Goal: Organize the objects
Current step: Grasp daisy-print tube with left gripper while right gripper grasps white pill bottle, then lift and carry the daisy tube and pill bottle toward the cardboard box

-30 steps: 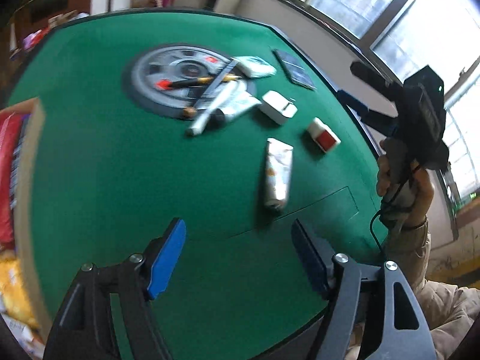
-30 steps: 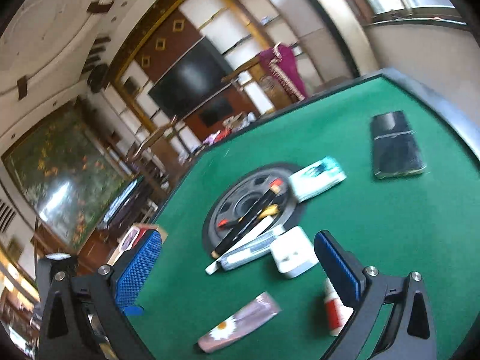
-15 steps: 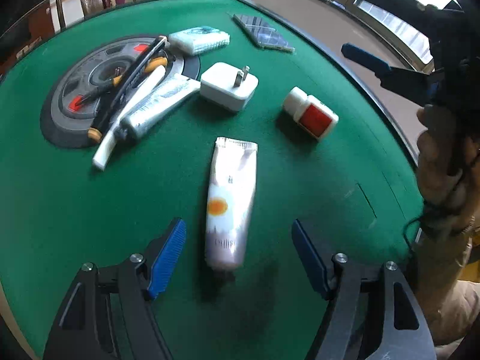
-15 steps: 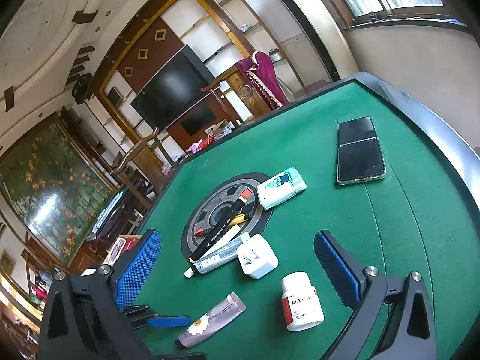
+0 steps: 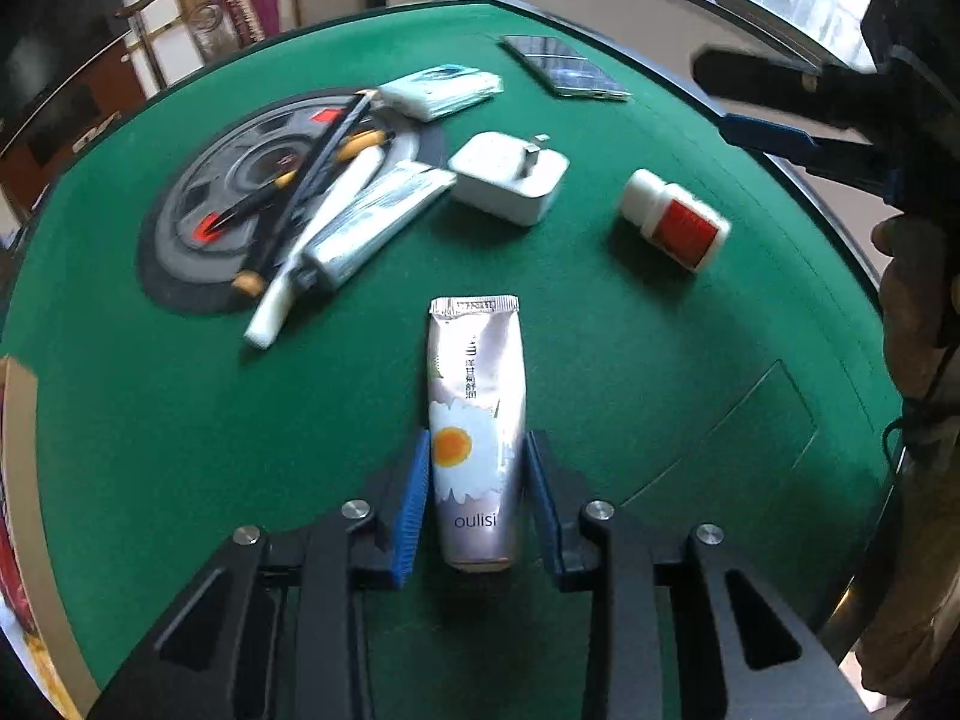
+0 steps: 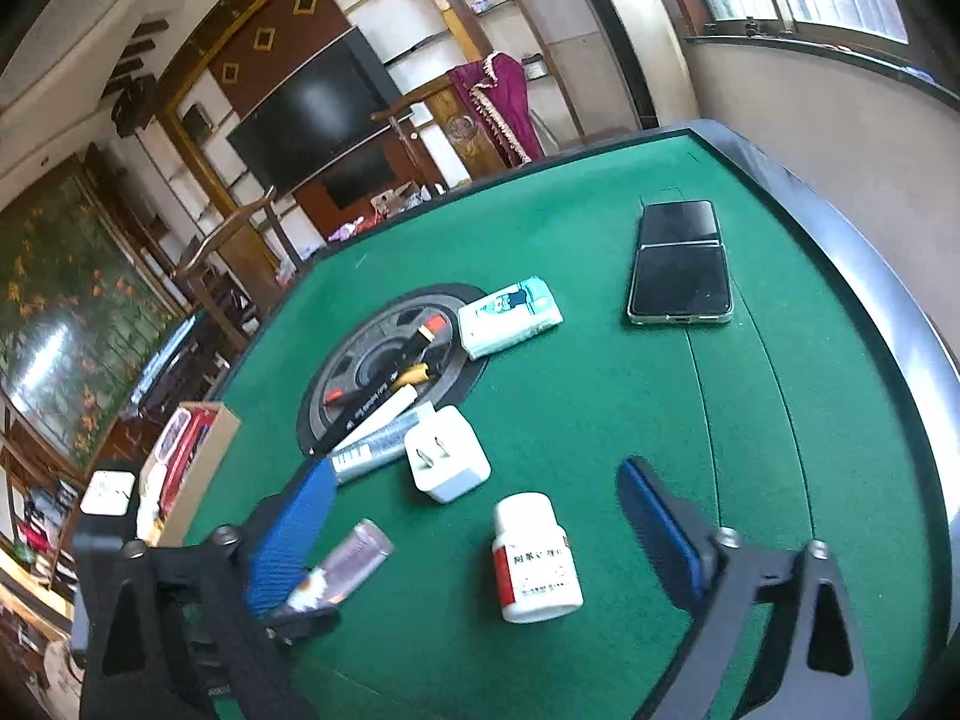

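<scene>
The left gripper (image 5: pixel 477 495) has just been closing, and its two blue pads now sit against both sides of the pink cream tube (image 5: pixel 474 420), near the cap end. The tube lies flat on the green table (image 5: pixel 180 420). Its long axis runs straight away from the left gripper: the cap end is nearest the gripper, and the flat crimped end points toward the middle of the table. The word "oulisi" and a daisy picture face up. The right gripper (image 6: pixel 480 531) has also been closing a little, but its jaws are still wide apart and press on nothing. Between them, not touched, lies the white pill bottle (image 6: pixel 537 558) with a red label. It is on its side, with the cap end away from the right gripper. Beyond the tube there is a white charger (image 5: pixel 510 177) with its prongs up. Left of it a silver tube (image 5: pixel 375 219), a white pen (image 5: pixel 318 234) and dark pens lie in a bundle, partly over the round grey disc (image 5: pixel 198 228). A tissue pack (image 5: pixel 441 90) and a phone (image 5: pixel 564 69) lie farther away, near the table edge.
</scene>
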`<move>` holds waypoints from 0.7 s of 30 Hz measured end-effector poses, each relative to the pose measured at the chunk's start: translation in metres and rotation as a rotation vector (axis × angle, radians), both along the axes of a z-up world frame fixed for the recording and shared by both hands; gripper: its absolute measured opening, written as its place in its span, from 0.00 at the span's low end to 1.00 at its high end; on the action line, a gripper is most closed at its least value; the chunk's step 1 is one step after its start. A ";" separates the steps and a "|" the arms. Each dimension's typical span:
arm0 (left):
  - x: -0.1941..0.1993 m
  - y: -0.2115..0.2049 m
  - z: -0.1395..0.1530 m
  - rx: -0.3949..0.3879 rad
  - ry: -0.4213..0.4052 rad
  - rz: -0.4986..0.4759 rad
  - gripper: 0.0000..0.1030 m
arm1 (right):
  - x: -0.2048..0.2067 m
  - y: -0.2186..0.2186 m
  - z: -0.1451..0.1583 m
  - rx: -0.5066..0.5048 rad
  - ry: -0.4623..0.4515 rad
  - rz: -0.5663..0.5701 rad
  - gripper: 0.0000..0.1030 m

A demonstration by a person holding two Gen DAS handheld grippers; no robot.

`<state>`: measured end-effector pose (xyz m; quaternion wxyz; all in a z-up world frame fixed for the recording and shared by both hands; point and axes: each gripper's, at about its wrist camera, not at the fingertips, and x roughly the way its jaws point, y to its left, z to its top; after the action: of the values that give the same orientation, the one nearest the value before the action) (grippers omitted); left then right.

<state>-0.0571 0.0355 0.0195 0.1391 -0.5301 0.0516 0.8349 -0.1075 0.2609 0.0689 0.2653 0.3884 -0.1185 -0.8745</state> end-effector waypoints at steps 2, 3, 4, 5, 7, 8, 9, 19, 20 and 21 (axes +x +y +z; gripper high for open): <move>0.003 -0.012 -0.001 0.020 -0.005 0.030 0.30 | -0.003 -0.005 -0.009 0.030 -0.047 0.039 0.88; 0.008 -0.025 -0.001 0.043 -0.011 0.055 0.30 | -0.005 -0.009 -0.014 0.047 -0.067 0.046 0.85; 0.011 -0.031 -0.001 0.056 -0.012 0.068 0.30 | -0.005 -0.012 -0.018 0.068 -0.082 0.050 0.82; 0.016 -0.042 -0.001 0.074 -0.015 0.087 0.30 | -0.006 -0.015 -0.022 0.095 -0.096 0.055 0.80; 0.024 -0.059 -0.002 0.119 -0.019 0.112 0.30 | -0.006 -0.021 -0.028 0.139 -0.113 0.055 0.69; 0.027 -0.065 -0.002 0.138 -0.017 0.118 0.31 | -0.006 -0.023 -0.030 0.145 -0.122 0.062 0.67; 0.030 -0.070 -0.002 0.156 -0.018 0.122 0.31 | -0.005 -0.024 -0.033 0.154 -0.131 0.068 0.65; 0.028 -0.061 -0.003 0.102 -0.017 0.126 0.31 | -0.001 -0.038 -0.050 0.290 -0.149 0.061 0.36; 0.028 -0.061 -0.003 0.103 -0.019 0.129 0.31 | 0.000 -0.040 -0.050 0.299 -0.141 0.064 0.36; 0.028 -0.061 -0.003 0.100 -0.018 0.132 0.31 | 0.001 -0.042 -0.050 0.299 -0.139 0.068 0.36</move>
<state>-0.0295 -0.0253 0.0162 0.1105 -0.5324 -0.0265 0.8389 -0.1067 0.2189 0.0192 0.2252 0.4867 0.0080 -0.8440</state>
